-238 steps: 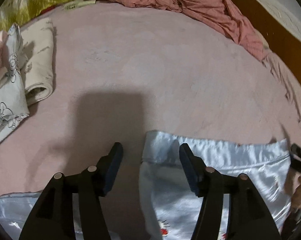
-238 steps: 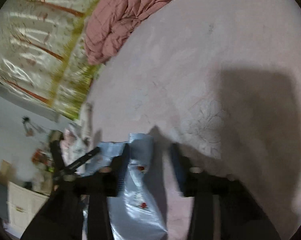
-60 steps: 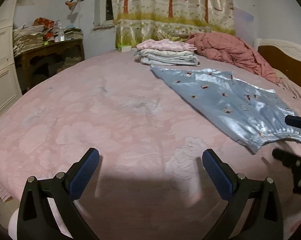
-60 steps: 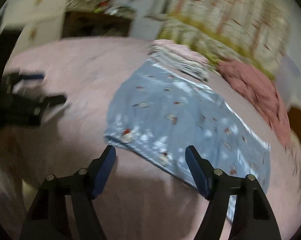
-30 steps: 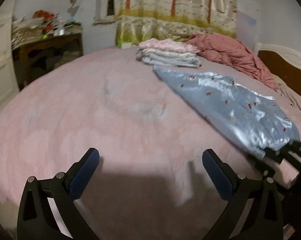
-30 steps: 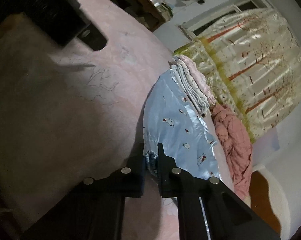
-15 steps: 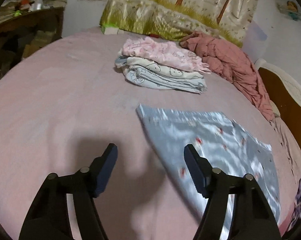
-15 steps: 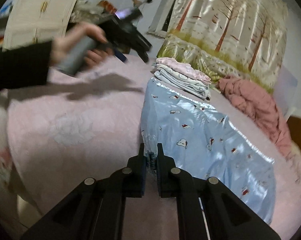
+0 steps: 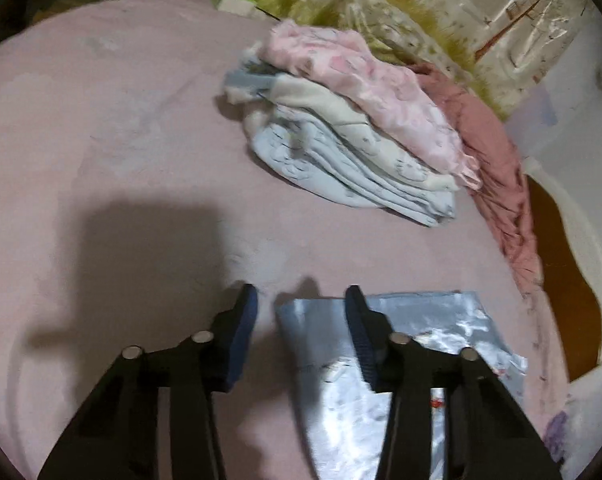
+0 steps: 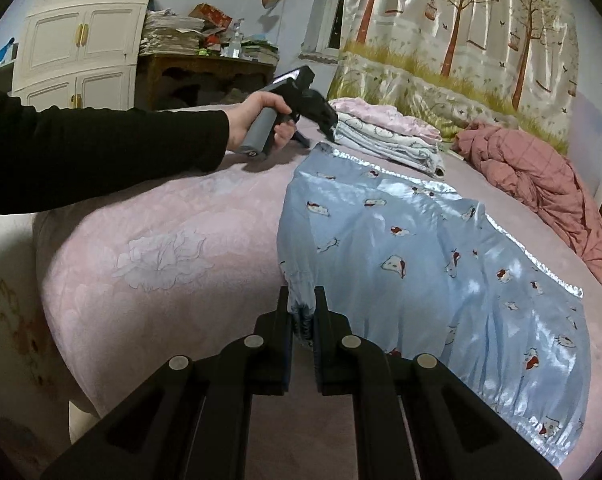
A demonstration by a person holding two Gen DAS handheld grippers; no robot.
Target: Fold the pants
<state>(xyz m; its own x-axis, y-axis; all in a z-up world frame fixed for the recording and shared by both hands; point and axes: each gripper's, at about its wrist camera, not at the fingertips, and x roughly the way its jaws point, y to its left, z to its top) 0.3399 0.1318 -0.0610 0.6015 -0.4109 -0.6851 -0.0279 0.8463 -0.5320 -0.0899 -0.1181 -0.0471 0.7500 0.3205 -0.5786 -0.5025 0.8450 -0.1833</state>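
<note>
Pink bed [image 10: 149,248] carrying pale blue satin pants [image 10: 441,272] spread flat; beyond their far edge, a stack of folded clothes [image 9: 353,140] and a crumpled rose blanket [image 10: 541,176]. Right claw [image 10: 301,312] clamped on a gathered cuff at the near end. Left claw [image 9: 301,312], jaws just narrowing, straddles the far corner without pinching it.

Bare bedspread [image 9: 113,128] is seen left of and ahead of the left claw [image 9: 301,312]; beyond it, a stack of folded clothes [image 9: 353,136] blocks the way.
</note>
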